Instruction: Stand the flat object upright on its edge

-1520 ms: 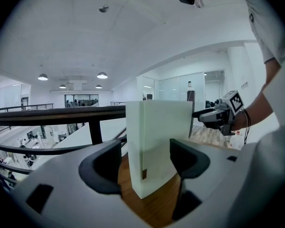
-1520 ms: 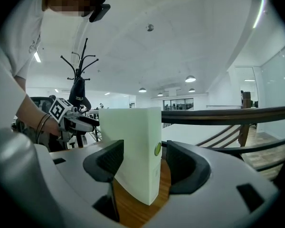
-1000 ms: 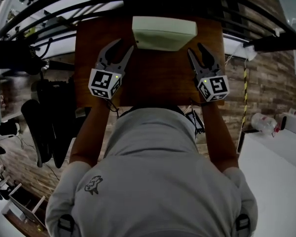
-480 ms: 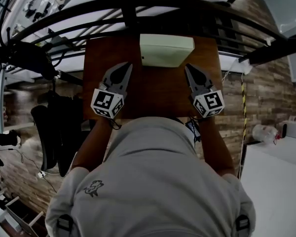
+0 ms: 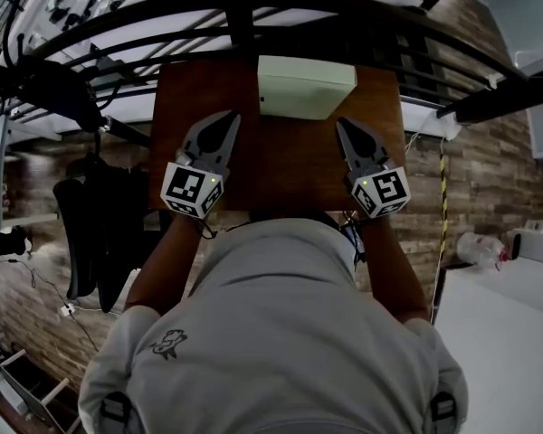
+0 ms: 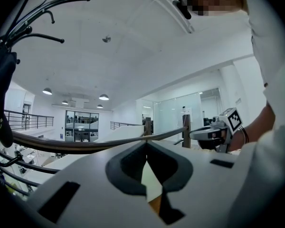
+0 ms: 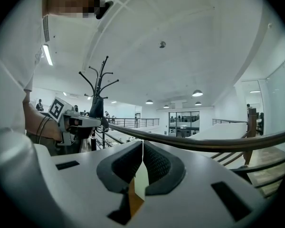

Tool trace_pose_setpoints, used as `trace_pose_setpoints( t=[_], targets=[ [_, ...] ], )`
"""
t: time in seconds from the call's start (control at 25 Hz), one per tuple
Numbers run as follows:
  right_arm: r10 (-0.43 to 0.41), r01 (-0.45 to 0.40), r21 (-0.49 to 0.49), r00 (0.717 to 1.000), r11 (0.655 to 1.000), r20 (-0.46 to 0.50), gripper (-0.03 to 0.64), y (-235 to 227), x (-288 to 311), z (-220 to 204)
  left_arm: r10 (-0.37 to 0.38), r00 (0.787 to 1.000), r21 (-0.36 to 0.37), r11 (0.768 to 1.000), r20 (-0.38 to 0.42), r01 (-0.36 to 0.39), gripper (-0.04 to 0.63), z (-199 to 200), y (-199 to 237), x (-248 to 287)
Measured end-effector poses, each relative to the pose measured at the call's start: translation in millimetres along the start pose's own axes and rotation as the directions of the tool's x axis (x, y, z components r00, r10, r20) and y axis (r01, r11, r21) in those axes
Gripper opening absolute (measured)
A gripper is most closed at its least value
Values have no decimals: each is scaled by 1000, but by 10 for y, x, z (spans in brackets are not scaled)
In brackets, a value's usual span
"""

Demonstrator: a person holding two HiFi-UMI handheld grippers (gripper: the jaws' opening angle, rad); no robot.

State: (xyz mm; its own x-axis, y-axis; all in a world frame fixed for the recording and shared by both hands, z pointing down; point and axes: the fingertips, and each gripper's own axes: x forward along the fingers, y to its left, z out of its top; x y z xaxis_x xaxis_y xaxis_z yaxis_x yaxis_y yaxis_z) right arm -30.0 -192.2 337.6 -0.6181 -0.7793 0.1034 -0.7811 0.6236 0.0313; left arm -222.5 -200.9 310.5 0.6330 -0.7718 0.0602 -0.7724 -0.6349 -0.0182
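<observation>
While the pale green flat rectangular slab sits at the far edge of the brown wooden bench, the left gripper and right gripper hover clenched and empty over the bench's near half, clear of the slab.

The person wears a pale grey short-sleeved shirt with a small dark logo on its left shoulder.

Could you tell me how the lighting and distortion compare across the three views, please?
Head view: dim, underexposed, edges bowed, though the pale object on the table reads clearly. Left and right gripper views: bright, strongly fisheyed, dark corners, railing curved.
</observation>
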Motion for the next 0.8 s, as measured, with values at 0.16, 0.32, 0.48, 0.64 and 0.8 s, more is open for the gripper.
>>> trace_pose_setpoints(
  t=[0.16, 0.32, 0.48, 0.64, 0.8],
  targets=[
    [27, -27, -4, 999, 1000, 22, 35, -93, -138, 46, 37, 999, -5, 999, 5, -37, 14, 43, -194, -14],
    [61, -61, 5, 998, 998, 36, 35, -230, -359, 50, 76, 997, 1, 997, -5, -76, 14, 74, -516, 57],
    [96, -96, -4, 994, 995, 47, 35, -395, -674, 32, 117, 993, 1, 993, -5, -117, 14, 75, -893, 125],
    [118, -118, 2, 992, 993, 41, 35, -506, -1079, -34, 147, 989, -5, 989, -4, -147, 14, 62, -1353, 107],
    [160, -160, -4, 986, 987, 43, 35, -526, -1429, -87, 191, 982, 1, 982, 2, -191, 14, 92, -1733, 12]
  ],
)
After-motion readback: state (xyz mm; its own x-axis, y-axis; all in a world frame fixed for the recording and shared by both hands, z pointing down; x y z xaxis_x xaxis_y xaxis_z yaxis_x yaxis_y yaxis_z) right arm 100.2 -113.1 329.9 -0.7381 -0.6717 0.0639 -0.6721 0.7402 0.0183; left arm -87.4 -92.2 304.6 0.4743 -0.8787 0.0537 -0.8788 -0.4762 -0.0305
